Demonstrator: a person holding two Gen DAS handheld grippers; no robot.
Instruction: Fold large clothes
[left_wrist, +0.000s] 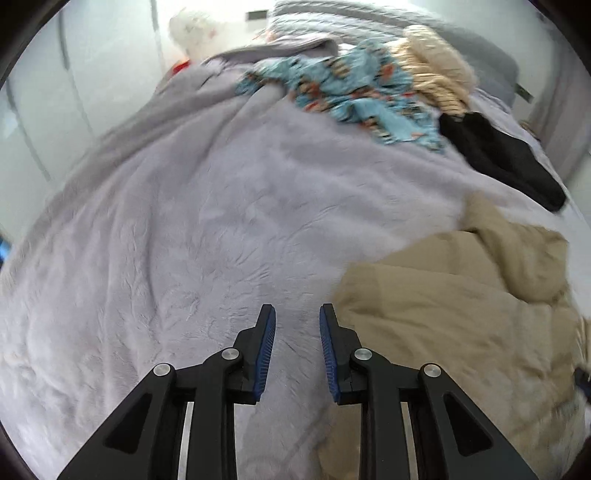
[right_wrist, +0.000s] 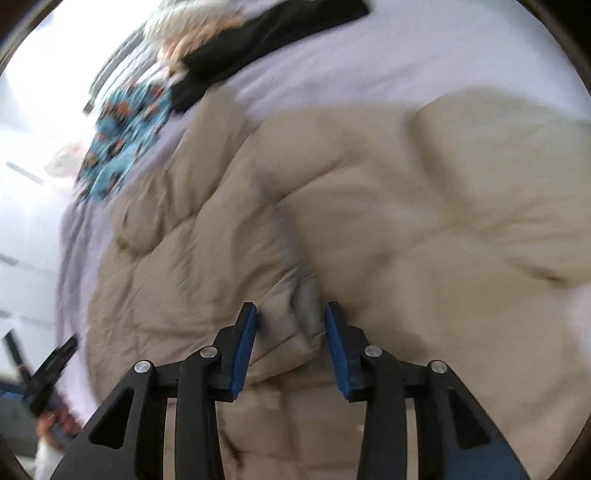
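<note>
Risk: right claw sits part-open astride a raised fold of the tan quilted jacket; whether the pads press it is unclear, and slick puffy fabric could slip out on a lift. Left claw is narrow and empty over the plush lilac blanket on the bed, jacket just beside it. Jacket lies crumpled and bulky, so folds may spring back.

A beige quilted jacket lies crumpled on the pale lilac blanket, near the front edge. Further back lie a blue patterned garment, a black garment beside it, and a cream striped garment behind both, all unfolded.
</note>
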